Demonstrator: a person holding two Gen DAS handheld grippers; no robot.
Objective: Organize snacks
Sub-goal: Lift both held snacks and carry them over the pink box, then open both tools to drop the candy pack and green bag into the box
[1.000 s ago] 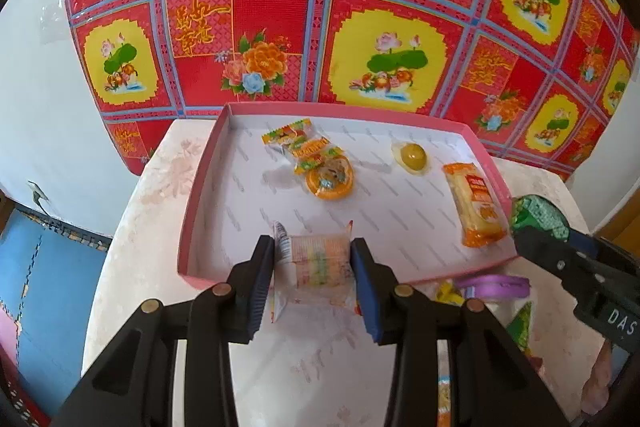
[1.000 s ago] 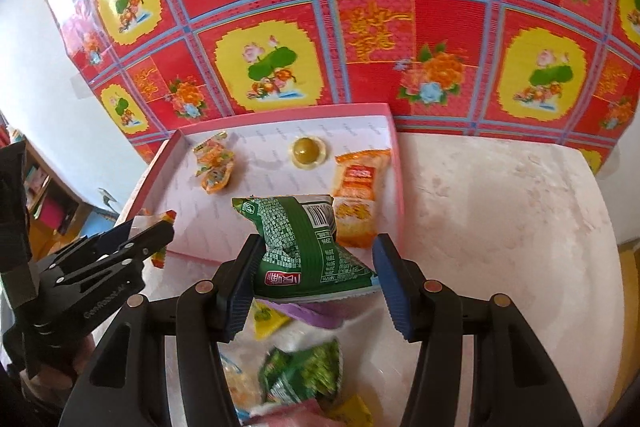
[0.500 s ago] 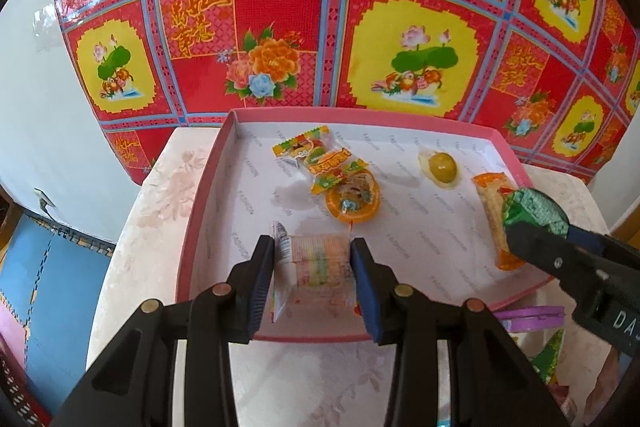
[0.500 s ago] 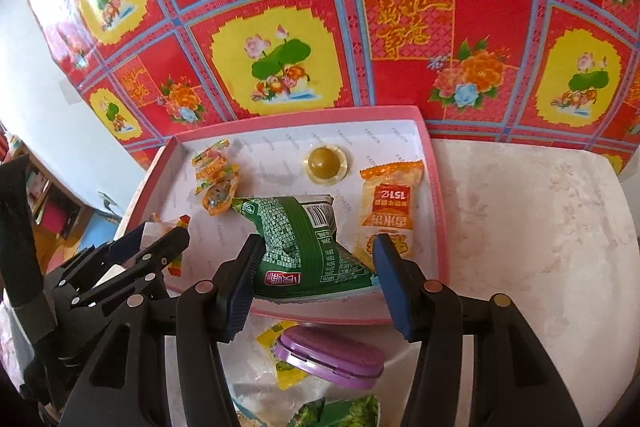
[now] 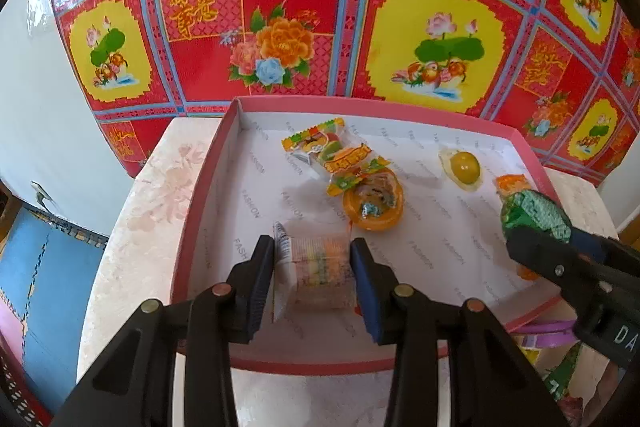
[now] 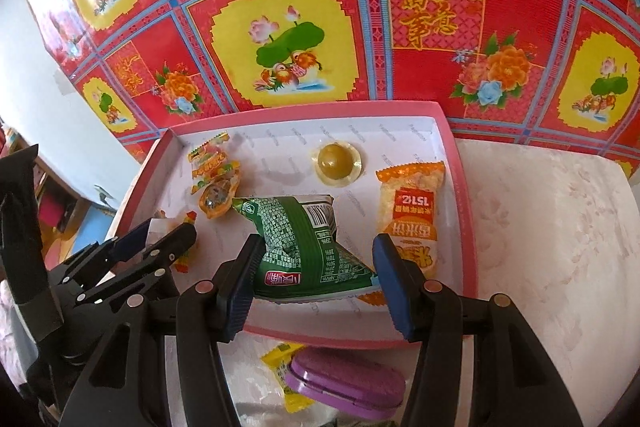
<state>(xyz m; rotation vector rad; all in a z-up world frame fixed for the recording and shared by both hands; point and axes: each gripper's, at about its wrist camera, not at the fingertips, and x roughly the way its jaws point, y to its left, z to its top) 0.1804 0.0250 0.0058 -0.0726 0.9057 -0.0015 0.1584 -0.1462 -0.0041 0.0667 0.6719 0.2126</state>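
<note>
Both loads have moved from the box's near rim to over its floor, so we judge release is next. Left tongs [image 5: 313,269] are clamped narrowly on the clear striped-candy packet [image 5: 318,267], above the near-left part of the pink box [image 5: 200,211]. Right tongs [image 6: 314,279], somewhat wider, pinch the green snack bag [image 6: 298,247] above the box's near middle, partly covering the orange rice-cracker packet [image 6: 412,203]. Whether either load touches the floor is unclear. Outside the near rim, the purple case [image 6: 344,383] and loose snacks are cut off on the surface [image 6: 552,227].
</note>
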